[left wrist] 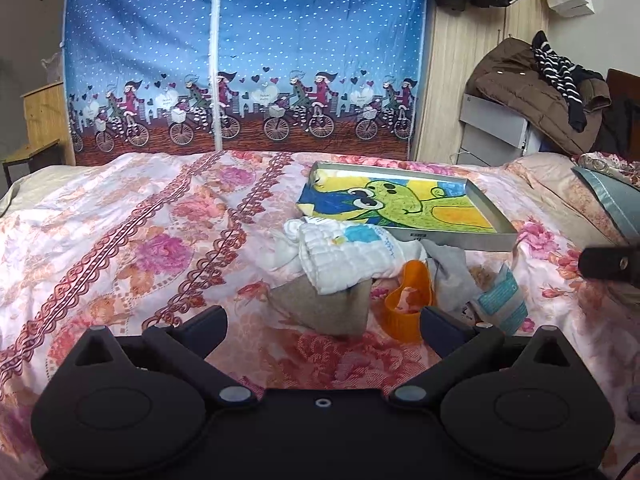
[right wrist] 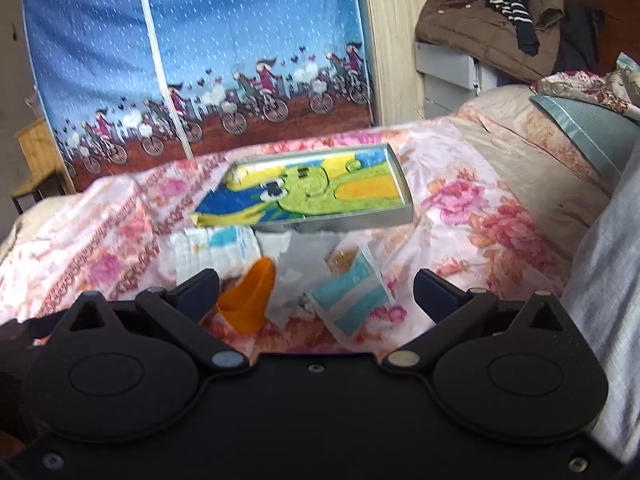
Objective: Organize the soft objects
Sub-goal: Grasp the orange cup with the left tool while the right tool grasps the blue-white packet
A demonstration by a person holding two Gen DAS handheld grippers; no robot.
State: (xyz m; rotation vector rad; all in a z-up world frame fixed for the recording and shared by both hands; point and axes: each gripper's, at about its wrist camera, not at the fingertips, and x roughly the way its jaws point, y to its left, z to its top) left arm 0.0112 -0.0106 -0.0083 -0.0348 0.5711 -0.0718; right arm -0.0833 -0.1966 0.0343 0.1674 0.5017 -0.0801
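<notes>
Both the left gripper (left wrist: pixel 323 322) and the right gripper (right wrist: pixel 316 292) hang over the flowered bedspread (left wrist: pixel 132 240) with their black jaws spread wide and nothing between them. Ahead lies a crumpled heap: a quilted white cloth (left wrist: pixel 348 256), a tan towel (left wrist: pixel 328 304), a grey rag (left wrist: pixel 450 276) and a teal-striped cloth (left wrist: pixel 502 300) around a ribbed orange plastic cup (left wrist: pixel 408 304). Just behind the heap sits a shallow metal tray (left wrist: pixel 486 240), lined with a bright frog-print towel (left wrist: pixel 400 200).
</notes>
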